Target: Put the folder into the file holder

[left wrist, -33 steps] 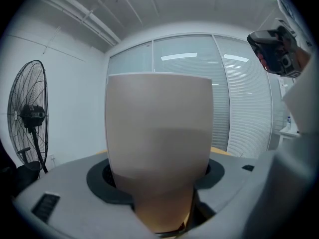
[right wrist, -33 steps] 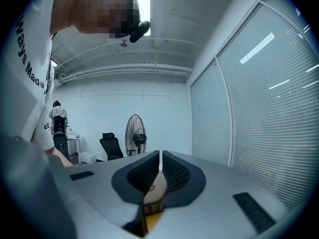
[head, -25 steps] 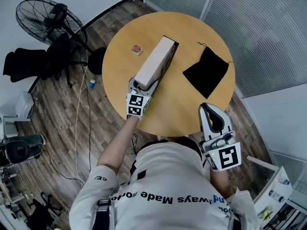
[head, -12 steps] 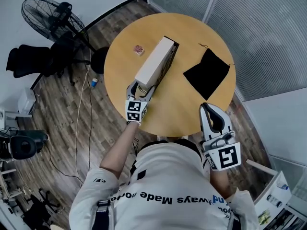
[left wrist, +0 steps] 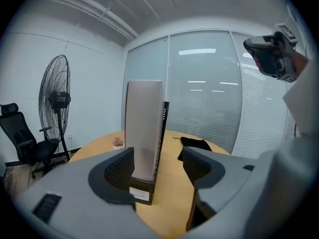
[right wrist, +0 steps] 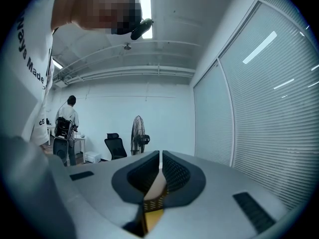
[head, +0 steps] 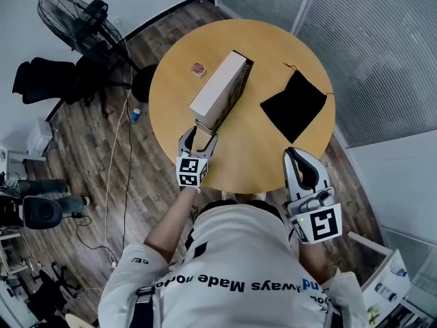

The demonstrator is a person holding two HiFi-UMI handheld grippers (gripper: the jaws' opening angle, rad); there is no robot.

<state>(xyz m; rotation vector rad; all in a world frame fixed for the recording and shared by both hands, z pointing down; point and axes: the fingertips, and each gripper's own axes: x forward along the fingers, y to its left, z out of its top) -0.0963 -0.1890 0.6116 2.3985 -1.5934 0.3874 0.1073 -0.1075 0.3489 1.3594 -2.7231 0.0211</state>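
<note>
On the round wooden table (head: 273,157), near its middle: one black mesh file holder (head: 236,91), standing lengthwise from the near edge toward the far edge. The folder (head: 217,86), pale and upright, sits inside the holder and rises above its wall.

At the table's near edge, left part: left gripper (head: 199,135), jaws released and wide apart, clasping nothing. The holder's near end stands just beyond the gap, in line with it; contact cannot be told.

At the table's near edge, right part: right gripper (head: 298,154), jaws clenched together with nothing between them, raised and well apart from the holder.

On the table, right of the holder: one black cloth pouch (head: 293,104), lying flat, drawstring toward the far edge.

On the table, left of the holder's far end: one small pinkish object (head: 198,69), kind not clear.

Off the table, to its left, on the wood floor: one standing fan (head: 72,23) and one black office chair (head: 46,87).
</note>
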